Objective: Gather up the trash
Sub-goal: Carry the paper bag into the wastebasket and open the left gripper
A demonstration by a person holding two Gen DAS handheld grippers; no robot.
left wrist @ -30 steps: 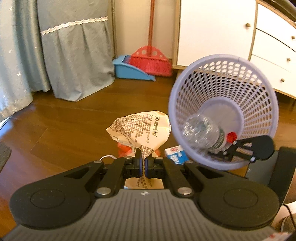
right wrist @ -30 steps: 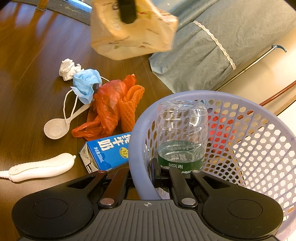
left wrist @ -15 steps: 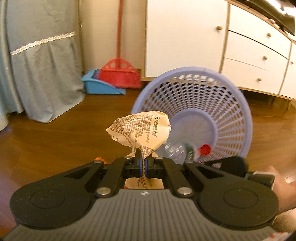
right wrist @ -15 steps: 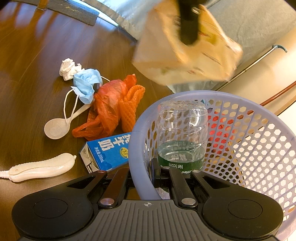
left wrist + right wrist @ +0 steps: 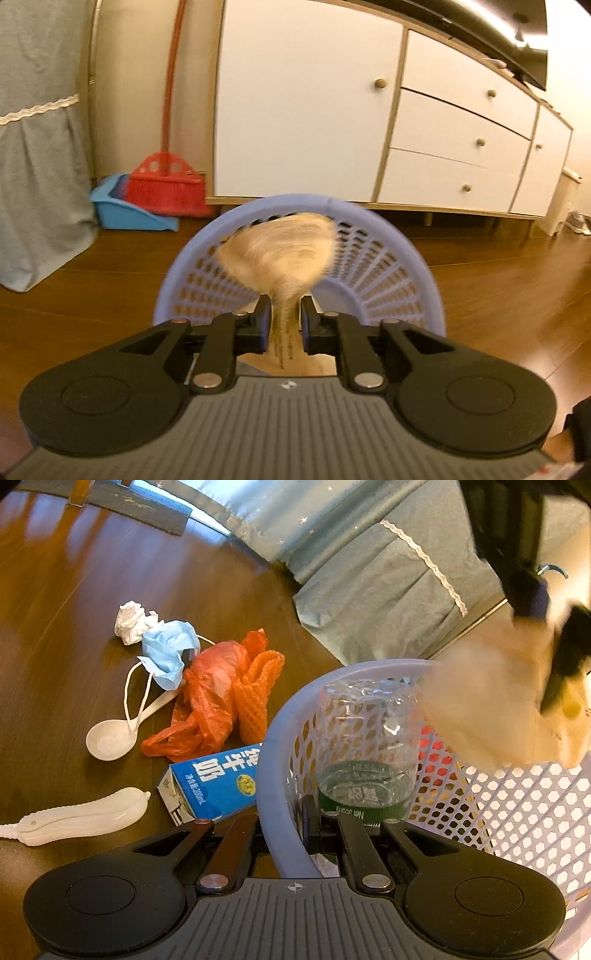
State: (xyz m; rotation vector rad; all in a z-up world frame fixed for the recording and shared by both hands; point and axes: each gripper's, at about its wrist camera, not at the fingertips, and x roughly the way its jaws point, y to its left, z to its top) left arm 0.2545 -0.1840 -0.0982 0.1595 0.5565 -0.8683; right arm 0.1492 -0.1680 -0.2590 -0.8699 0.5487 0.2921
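Note:
My left gripper (image 5: 284, 317) hovers in front of the mouth of the tilted lilac mesh basket (image 5: 388, 266), its jaws parted. A crumpled tan paper bag (image 5: 277, 251) is blurred just beyond them, its neck loose in the gap. In the right wrist view the bag (image 5: 491, 701) hangs over the basket rim (image 5: 280, 760). My right gripper (image 5: 284, 823) is shut on that rim. A clear plastic bottle (image 5: 365, 746) lies inside the basket. On the wooden floor are a blue milk carton (image 5: 218, 782), an orange plastic bag (image 5: 218, 694), a blue face mask (image 5: 166, 653), a white tissue ball (image 5: 131, 622) and a white spoon (image 5: 107, 738).
A white plastic tool (image 5: 81, 816) lies near the front left. A red broom (image 5: 166, 181) and blue dustpan (image 5: 122, 210) lean by the wall beside a white cabinet (image 5: 369, 110). Grey-blue drapery (image 5: 37, 166) hangs at left. A dark rug (image 5: 140, 506) is far off.
My left gripper swung right until it faces the basket mouth, then its jaws parted; the paper bag, firmly pinched before, now blurs loose over the basket. The right gripper and basket held still.

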